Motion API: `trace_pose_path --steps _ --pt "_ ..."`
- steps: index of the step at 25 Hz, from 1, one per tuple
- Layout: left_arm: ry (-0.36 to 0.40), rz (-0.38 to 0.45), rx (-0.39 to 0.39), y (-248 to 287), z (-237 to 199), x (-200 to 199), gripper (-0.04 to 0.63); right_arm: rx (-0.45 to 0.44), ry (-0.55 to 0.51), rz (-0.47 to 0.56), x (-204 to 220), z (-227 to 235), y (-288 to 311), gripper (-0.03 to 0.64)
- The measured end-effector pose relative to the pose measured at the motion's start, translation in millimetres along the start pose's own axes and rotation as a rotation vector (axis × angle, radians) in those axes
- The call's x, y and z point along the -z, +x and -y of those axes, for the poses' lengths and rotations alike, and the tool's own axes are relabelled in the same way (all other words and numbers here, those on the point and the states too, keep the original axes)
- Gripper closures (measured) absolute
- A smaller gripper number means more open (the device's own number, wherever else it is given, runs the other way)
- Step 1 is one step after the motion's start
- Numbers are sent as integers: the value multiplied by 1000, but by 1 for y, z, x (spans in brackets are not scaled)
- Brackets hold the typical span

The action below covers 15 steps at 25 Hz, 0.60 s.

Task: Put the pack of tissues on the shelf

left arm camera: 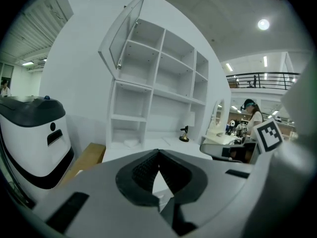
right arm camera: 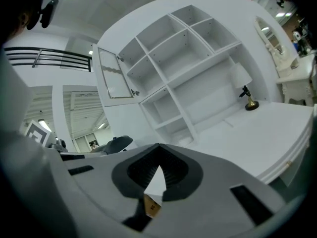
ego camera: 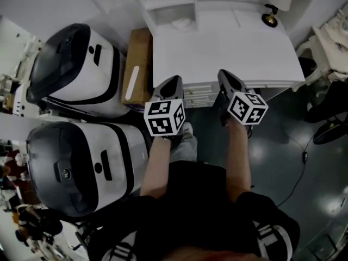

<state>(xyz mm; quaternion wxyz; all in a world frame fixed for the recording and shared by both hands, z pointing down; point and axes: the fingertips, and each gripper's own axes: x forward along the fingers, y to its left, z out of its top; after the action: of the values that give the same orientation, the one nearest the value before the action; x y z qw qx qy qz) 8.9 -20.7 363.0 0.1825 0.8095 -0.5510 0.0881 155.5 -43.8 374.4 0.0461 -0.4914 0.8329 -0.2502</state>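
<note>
Left gripper [ego camera: 175, 81] and right gripper [ego camera: 224, 75], jaws closed and empty, at the white desk's [ego camera: 217, 53] front edge, facing the shelf [ego camera: 168, 1].

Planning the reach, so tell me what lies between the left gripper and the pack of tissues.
Only bare white desk top; the head view shows nothing else between the left gripper and the pack of tissues.

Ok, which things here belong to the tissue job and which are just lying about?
Job: shelf; white pack in its bottom-left cubby, probably the tissues; left gripper and right gripper, both shut, empty.
Lying about: brass ornament, cardboard box, two white machines.
</note>
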Motion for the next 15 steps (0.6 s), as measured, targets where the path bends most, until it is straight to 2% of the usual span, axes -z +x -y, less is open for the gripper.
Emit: trace_pose_path --steps 8,15 --pt "-58 -32 -72 25 -63 3 584 -120 -19 -116 30 -39 84 597" --pt "-88 -43 -93 55 -110 -3 584 -124 -12 -153 37 -39 137 598"
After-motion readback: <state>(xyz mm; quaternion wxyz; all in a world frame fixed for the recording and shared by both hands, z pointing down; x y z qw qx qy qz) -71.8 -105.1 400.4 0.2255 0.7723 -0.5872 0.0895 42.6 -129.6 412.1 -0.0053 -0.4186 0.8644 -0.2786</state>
